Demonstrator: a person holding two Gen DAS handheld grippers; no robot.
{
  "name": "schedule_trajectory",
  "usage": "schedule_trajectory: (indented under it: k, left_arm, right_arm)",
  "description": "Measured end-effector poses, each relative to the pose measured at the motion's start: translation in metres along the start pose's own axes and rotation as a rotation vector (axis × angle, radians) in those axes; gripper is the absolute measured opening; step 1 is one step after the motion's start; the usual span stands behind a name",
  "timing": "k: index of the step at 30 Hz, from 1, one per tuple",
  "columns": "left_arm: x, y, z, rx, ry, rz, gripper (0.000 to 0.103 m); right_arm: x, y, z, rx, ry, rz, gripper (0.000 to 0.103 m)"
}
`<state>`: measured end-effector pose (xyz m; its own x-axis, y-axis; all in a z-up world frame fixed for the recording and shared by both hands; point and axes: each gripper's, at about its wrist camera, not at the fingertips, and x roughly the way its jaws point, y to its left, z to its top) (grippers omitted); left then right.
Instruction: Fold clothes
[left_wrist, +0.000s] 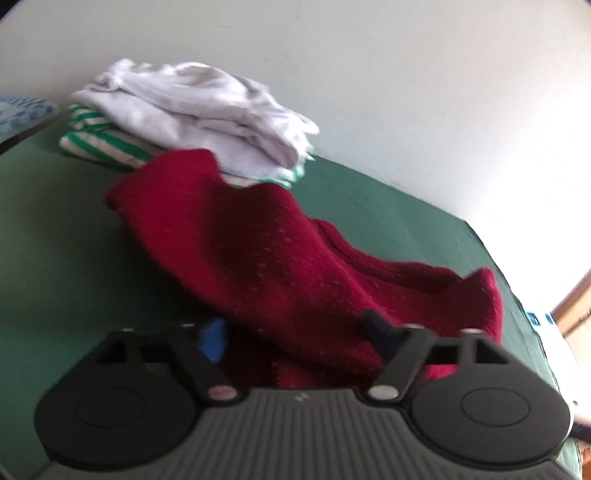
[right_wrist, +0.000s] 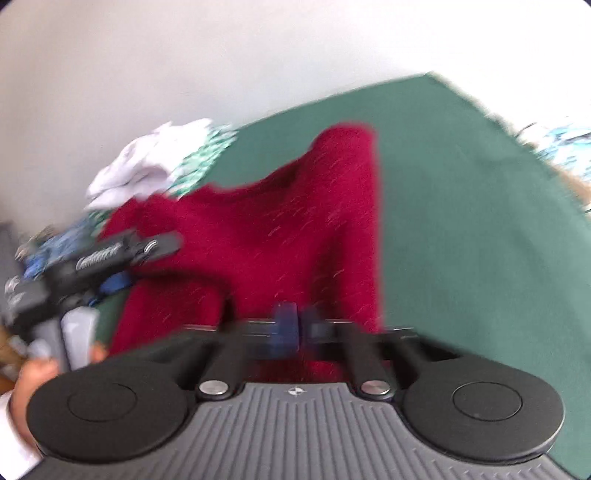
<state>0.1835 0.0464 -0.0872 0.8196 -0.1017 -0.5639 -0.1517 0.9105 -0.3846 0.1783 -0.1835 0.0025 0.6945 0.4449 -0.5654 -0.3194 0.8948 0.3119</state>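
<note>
Red knit sweater (left_wrist: 266, 258) lay rumpled on the green desk (left_wrist: 55, 240), its long axis running from 10 o'clock, by the stack of folded clothes (left_wrist: 192, 114), down to 4 o'clock in the left wrist view. The left hand-held gripper (left_wrist: 295, 332) stood wide open with cloth bunched between its fingers, directly at 12 o'clock. The right hand-held gripper (right_wrist: 291, 325) looked clamped on the sweater's near hem, fabric rising to 12 o'clock. Both were about equally near; blur hid the finer detail.
</note>
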Motion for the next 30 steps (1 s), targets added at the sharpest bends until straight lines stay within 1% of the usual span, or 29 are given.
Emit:
schedule_trajectory:
  k: [3,5,7,8,9,10,13,14,15,17,18,20,22,24,28,29,30]
  left_arm:
    - [-0.001,0.003,0.003,-0.040,-0.011,-0.002,0.040]
    - [-0.001,0.003,0.003,-0.045,-0.014,0.001,0.039]
    - [-0.002,0.000,0.003,-0.033,-0.015,0.013,0.039]
    - [-0.001,-0.002,0.003,-0.024,-0.015,0.020,0.040]
    - [-0.001,-0.004,0.003,-0.012,-0.015,0.028,0.040]
    - [-0.001,-0.007,0.003,0.000,-0.015,0.036,0.040]
    - [0.000,-0.017,0.004,0.057,-0.021,0.066,0.040]
    - [-0.001,-0.021,0.003,0.079,-0.023,0.078,0.040]
    - [-0.001,-0.023,0.004,0.097,-0.025,0.086,0.040]
    - [0.000,-0.026,0.004,0.116,-0.025,0.093,0.040]
    - [0.000,-0.026,0.004,0.116,-0.026,0.094,0.040]
    - [0.001,-0.024,0.006,0.112,-0.025,0.092,0.040]
    - [0.002,-0.020,0.007,0.087,-0.020,0.083,0.041]
    - [0.003,-0.016,0.008,0.068,-0.016,0.078,0.044]
    - [0.003,-0.013,0.009,0.054,-0.014,0.074,0.045]
    - [0.002,-0.013,0.009,0.053,-0.013,0.074,0.046]
    - [0.002,-0.013,0.009,0.054,-0.014,0.075,0.046]
  right_arm:
    - [-0.007,0.011,0.016,-0.033,-0.042,-0.010,0.000]
    - [-0.011,0.019,0.027,-0.054,-0.069,-0.016,0.001]
    - [-0.013,0.028,0.040,-0.080,-0.089,-0.016,0.019]
    - [-0.003,0.039,0.053,-0.108,-0.065,0.011,0.025]
    - [0.008,0.051,0.065,-0.139,-0.039,0.038,0.039]
    - [0.023,0.067,0.075,-0.186,-0.004,0.067,0.050]
    - [0.069,0.118,0.105,-0.330,0.101,0.145,0.051]
    - [0.089,0.138,0.109,-0.404,0.134,0.138,0.052]
    - [0.108,0.158,0.112,-0.473,0.172,0.136,0.055]
    - [0.145,0.190,0.112,-0.575,0.291,0.160,0.056]
    - [0.162,0.205,0.110,-0.626,0.345,0.166,0.058]
    - [0.181,0.221,0.098,-0.727,0.415,0.134,0.058]
    - [0.200,0.238,0.085,-0.828,0.484,0.101,0.060]
    - [0.220,0.255,0.072,-0.928,0.554,0.067,0.062]
    - [0.258,0.289,0.046,-1.128,0.692,-0.003,0.061]
    - [0.266,0.295,0.041,-1.170,0.718,-0.021,0.059]
    - [0.266,0.293,0.041,-1.184,0.710,-0.039,0.049]
